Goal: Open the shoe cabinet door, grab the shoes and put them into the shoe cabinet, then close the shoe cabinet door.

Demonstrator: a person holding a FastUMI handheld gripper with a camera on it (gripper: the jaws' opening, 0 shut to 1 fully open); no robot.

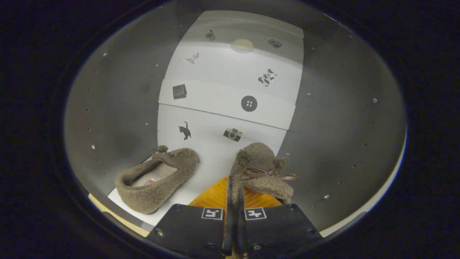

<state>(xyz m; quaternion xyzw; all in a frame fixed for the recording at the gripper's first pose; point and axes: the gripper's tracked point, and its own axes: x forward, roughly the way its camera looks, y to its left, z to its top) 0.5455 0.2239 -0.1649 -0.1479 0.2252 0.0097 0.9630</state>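
I am looking into the shoe cabinet, with its grey side walls [118, 108] and a white back panel [230, 86] with small stickers. One brown fuzzy slipper [158, 178] lies on the white shelf floor [212, 162], left of my fingers, its opening facing me. A second brown fuzzy slipper [260, 169] with a brown ribbon bow hangs just ahead of my fingers. My gripper [233, 201] is shut on the edge of this second slipper, the fabric pinched between both fingers. The slipper's toe points into the cabinet.
The right grey wall [341, 126] of the cabinet stands close beside the held slipper. Free white floor lies between the two slippers. A tan edge [104, 208] shows at the front of the cabinet floor on the left.
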